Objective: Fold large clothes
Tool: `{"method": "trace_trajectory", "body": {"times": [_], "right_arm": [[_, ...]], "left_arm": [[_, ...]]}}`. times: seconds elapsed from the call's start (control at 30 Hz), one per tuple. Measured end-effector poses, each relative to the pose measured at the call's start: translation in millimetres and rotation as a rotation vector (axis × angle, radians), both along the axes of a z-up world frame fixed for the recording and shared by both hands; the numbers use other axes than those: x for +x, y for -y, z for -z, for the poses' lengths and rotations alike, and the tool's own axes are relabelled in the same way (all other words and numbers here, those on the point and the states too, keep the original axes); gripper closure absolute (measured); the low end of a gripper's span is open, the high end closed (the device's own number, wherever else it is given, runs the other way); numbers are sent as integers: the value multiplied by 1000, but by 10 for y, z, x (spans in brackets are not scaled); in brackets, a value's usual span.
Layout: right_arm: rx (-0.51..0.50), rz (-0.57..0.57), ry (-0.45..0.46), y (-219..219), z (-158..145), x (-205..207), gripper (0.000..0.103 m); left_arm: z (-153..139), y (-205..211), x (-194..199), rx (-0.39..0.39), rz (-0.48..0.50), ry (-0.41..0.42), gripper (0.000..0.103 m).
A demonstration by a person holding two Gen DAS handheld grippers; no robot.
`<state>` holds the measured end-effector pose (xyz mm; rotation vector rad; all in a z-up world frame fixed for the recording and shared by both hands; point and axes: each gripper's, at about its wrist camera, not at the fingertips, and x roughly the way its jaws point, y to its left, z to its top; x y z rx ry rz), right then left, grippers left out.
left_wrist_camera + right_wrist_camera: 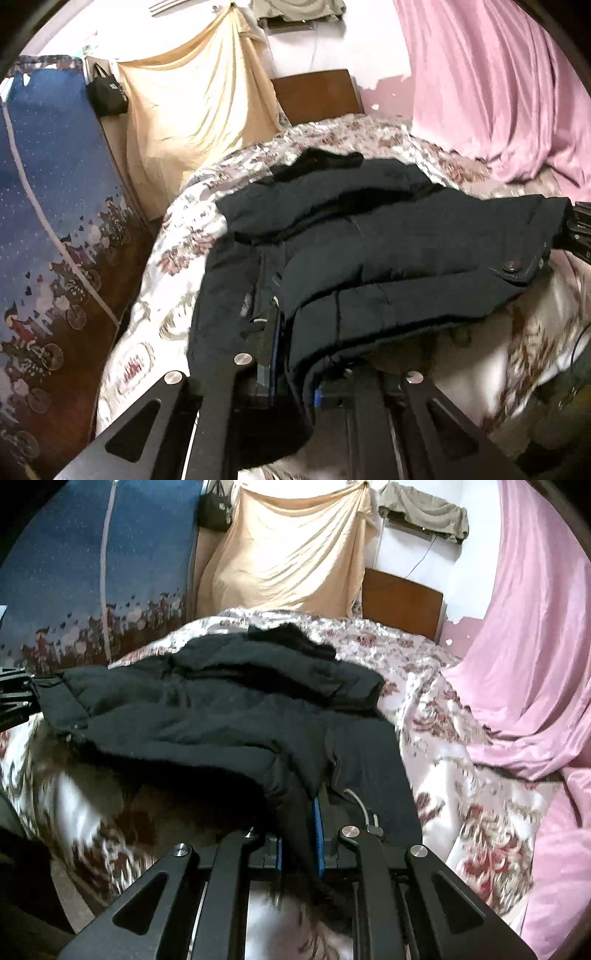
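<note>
At the bottom of the left wrist view we see the left tongs [295, 373] closed tight on the near hem of the dark jacket [369, 251]; the cloth drapes over the fingertips, so the pads themselves are hidden. In the right wrist view the right tongs [299, 834] are likewise clamped on the jacket [221, 709], with the fabric pinched between the blue-edged fingers [317, 830] and hanging below them. A white cord end [365, 812] lies on the cloth just beside the right finger.

Each tongs shows in the other view only as a black frame cut off at the edge, at the right in the left view and at the left in the right one, at a corner of the jacket. The near hem is raised off the bed [177, 236], and the bedding under it is blurred and in shadow.

The rest of the jacket lies across the middle of the floral bed cover. A pink sheet [528, 635] fills the right side, a cream cloth [199, 96] hangs at upper centre, a wooden headboard [317, 94] stands beside it, and a blue patterned panel [48, 177] runs down the left.
</note>
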<state>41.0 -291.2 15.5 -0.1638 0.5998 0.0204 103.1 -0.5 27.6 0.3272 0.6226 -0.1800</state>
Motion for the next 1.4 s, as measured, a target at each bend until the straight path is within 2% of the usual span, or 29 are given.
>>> {"method": "trace_trajectory", "body": {"times": [0.2,0.43,0.67,0.83,0.97,1.1,1.23,1.4], "right_arm": [[-5,10,121,-12,-328,303,93],[123,73,206,108,-617,850,93],[50,103,217,176,-759,1529,93],[-32,122,238,90,-877,2058,93],[-67,122,263,33,-1014,2491,94],[-126,114,284,-12,-1188,3095,94],[-195,114,250,-48,-1186,3757,94],[-192,116,178,-31,-1046,4392,94]], "left_arm": [[-396,85,369,-20,4,72,92],[-716,199,932,-44,29,137,92],[-873,292,1664,-34,45,153,92],[-846,353,2139,-29,-5,171,93],[-925,335,2601,-57,-39,174,93],[-933,364,3086,-17,-31,219,93],[-759,405,3604,6,-25,214,94],[-456,496,4146,23,-21,188,94]]}}
